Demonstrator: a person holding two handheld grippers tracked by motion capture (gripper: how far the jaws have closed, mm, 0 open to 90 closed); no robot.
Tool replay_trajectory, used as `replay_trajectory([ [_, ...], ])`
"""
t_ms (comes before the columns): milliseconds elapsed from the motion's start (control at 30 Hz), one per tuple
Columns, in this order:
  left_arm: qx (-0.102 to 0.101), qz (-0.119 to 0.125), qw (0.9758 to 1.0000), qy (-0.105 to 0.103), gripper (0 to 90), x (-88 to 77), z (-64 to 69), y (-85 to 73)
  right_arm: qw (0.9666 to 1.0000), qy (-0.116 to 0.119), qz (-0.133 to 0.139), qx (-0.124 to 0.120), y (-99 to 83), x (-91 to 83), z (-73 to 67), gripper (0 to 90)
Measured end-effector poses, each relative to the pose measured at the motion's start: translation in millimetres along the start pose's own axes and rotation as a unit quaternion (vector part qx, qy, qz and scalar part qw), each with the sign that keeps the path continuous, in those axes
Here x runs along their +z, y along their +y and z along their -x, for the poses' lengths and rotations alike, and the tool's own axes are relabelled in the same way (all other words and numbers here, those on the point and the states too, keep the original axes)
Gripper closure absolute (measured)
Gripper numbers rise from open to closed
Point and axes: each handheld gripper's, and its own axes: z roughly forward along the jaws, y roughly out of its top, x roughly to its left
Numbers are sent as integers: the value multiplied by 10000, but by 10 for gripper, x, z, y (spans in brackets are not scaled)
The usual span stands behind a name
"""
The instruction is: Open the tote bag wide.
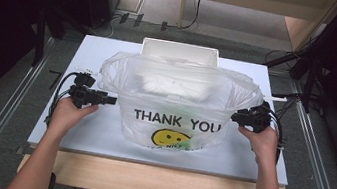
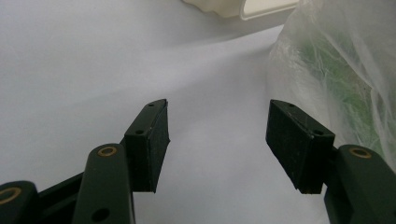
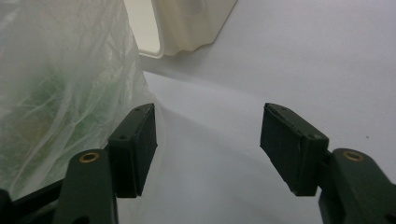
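While both jaws stand released: left gripper (image 1: 111,100) and right gripper (image 1: 235,117) flank the plastic bag (image 1: 178,101), which stands mid-tabletop (image 1: 95,131).
Risk, missed grasp: jaws may shut on air, since no film lies between them.
Risk, collapse: thin film may sag once pulled unevenly.
High view: printed lettering, white bin (image 1: 180,52) behind.
Gripper views: empty jaw gaps; green contents (image 2: 348,79) inside.

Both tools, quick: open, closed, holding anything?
Left tool: open, empty, beside the translucent white plastic bag.
Right tool: open, empty, beside that bag.
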Motion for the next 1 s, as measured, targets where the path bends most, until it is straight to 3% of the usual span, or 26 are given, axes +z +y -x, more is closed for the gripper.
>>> replay_trajectory([
  [267,44,-46,10000,-7,409,15,-7,-28,10000,-24,-16,60,5,-25,30,378],
  [433,-138,-6,9998,-109,411,14,-28,-21,10000,-36,-21,-12,-6,-41,58,396],
  [567,65,-132,9999,-4,420,43,8,-26,10000,-35,-70,20,-10,-51,69,396],
  [767,50,-95,9999,13,453,-5,-20,-57,9999,-77,-46,94,-5,-99,81,410],
  [1000,89,25,9999,-95,494,-129,-89,16,9999,-45,-39,-97,60,-208,66,449],
])
